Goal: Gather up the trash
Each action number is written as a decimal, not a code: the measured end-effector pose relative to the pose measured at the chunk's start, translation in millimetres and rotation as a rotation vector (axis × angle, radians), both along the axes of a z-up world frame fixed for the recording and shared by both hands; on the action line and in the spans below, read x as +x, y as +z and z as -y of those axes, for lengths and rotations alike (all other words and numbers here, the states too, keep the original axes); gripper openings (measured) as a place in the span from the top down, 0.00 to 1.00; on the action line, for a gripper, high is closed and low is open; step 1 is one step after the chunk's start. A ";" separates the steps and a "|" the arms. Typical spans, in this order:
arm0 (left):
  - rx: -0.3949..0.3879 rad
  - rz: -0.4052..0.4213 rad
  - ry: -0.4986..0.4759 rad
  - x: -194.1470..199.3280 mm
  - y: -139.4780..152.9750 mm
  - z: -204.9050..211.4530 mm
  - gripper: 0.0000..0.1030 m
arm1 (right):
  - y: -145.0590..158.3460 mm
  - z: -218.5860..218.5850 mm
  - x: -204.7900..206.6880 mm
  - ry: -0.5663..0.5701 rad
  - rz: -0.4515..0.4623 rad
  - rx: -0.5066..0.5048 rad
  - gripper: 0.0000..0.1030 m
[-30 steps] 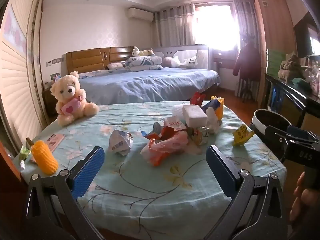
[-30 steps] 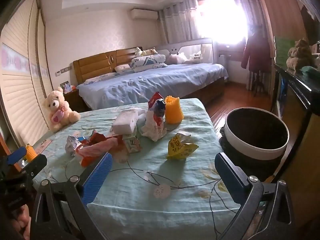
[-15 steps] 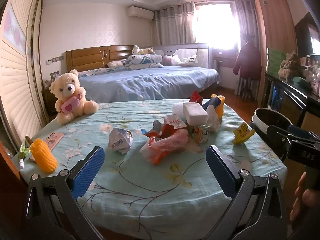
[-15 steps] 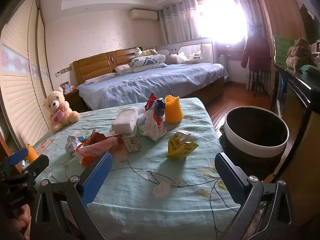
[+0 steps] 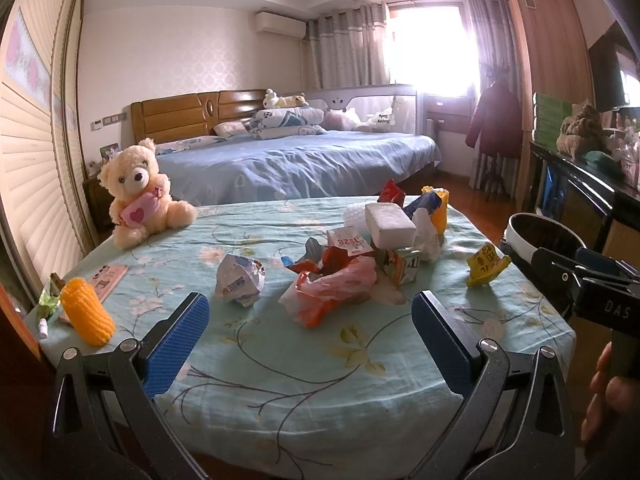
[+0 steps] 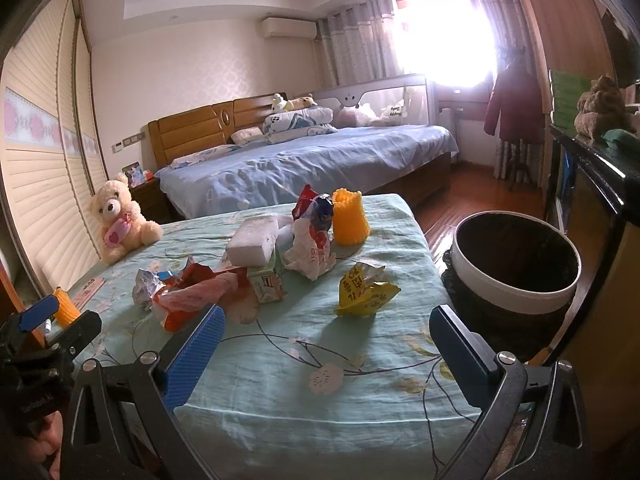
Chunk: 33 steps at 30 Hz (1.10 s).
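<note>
Trash lies on a table with a light blue flowered cloth (image 5: 304,364) (image 6: 360,396). A crumpled white wrapper (image 5: 239,282), an orange-pink plastic bag (image 5: 332,290) (image 6: 196,300), a small carton (image 5: 400,266) (image 6: 264,286), a white foam block (image 5: 390,226) (image 6: 254,240) and a yellow wrapper (image 5: 486,264) (image 6: 364,290) are spread over it. A white-rimmed bin (image 6: 516,268) (image 5: 536,232) stands off the table's right edge. My left gripper (image 5: 310,328) is open near the front edge, short of the bag. My right gripper (image 6: 326,344) is open, short of the yellow wrapper.
A teddy bear (image 5: 138,194) (image 6: 118,220) sits at the table's far left. Yellow corn-shaped objects stand at the front left (image 5: 86,316) and far right (image 6: 350,218). A bed (image 5: 292,168) lies behind, and a dark cabinet (image 6: 588,200) runs along the right.
Both views have shifted slightly, with the table contents a little lower and nearer. Both grippers stay open and nothing on the table has moved.
</note>
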<state>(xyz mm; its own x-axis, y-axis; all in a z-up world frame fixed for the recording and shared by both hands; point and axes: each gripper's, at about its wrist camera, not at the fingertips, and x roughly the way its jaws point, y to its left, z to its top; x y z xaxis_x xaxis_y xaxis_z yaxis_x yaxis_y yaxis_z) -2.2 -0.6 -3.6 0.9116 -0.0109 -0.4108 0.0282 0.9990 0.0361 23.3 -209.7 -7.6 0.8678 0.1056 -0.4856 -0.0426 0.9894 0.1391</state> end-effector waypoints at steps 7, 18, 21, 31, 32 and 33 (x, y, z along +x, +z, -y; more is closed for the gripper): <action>0.000 -0.001 -0.001 0.2 0.2 0.1 0.00 | 0.0 0.0 0.1 -0.001 0.000 0.000 0.00; 0.001 -0.002 0.001 0.3 -0.1 2.6 0.00 | -0.3 0.5 -0.4 0.001 -0.001 0.006 0.00; 0.001 -0.003 0.001 0.3 -0.2 2.6 0.00 | -1.1 -2.0 0.4 0.003 -0.003 0.005 0.00; 0.002 -0.005 0.000 0.2 -2.1 5.0 0.00 | -2.1 -4.3 0.4 0.004 -0.005 0.007 0.00; 0.002 -0.005 -0.001 0.5 -1.4 4.4 0.00 | -1.9 -3.1 0.4 0.005 -0.005 0.008 0.00; 0.002 -0.004 -0.001 0.5 -1.4 4.4 0.00 | -1.9 -5.0 -0.4 0.006 -0.007 0.008 0.00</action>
